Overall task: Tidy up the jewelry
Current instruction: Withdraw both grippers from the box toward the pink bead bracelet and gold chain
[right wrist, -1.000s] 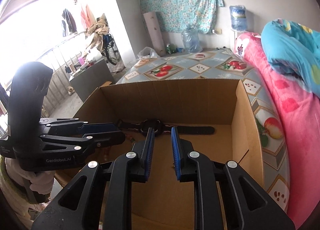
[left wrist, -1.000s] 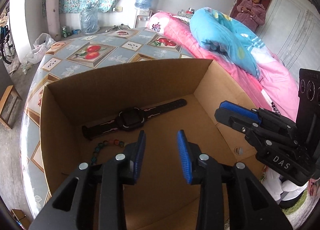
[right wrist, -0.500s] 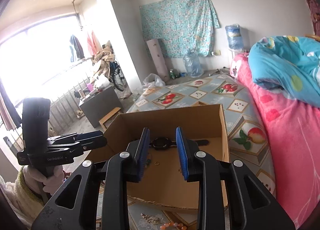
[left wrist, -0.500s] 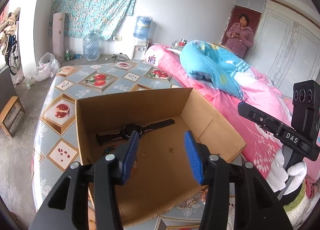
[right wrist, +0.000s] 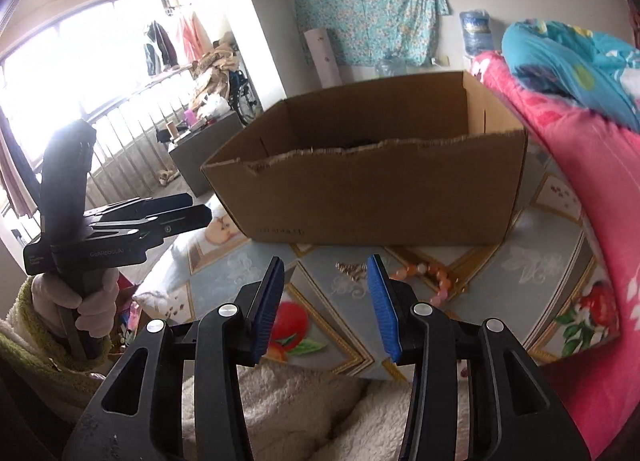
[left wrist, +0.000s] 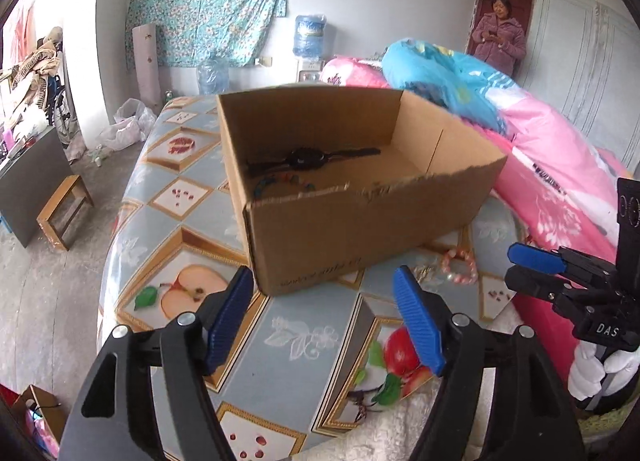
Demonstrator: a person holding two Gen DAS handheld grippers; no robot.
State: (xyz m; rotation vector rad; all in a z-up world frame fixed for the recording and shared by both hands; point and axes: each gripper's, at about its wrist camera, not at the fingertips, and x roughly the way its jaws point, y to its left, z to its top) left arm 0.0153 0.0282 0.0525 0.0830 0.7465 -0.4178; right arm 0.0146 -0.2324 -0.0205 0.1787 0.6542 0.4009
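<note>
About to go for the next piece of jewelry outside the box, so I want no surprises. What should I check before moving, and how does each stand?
1. Left gripper empty: ok, jaws opening, nothing between them.
2. Right gripper empty: ok, jaws opening, nothing between them.
3. Next piece in sight: ok, pink bead bracelet lies on the bedspread before the cardboard box.
4. Gold chain beside the bracelet, touching or apart: cannot tell.
5. Pieces already boxed: ok, watch and coloured bead bracelet inside.

Daylight, bright overall. Window (right wrist: 92, 73) blown out with glare in the right wrist view. Fisheye bending, dark corner vignette. Slight motion blur; shadows soft.
</note>
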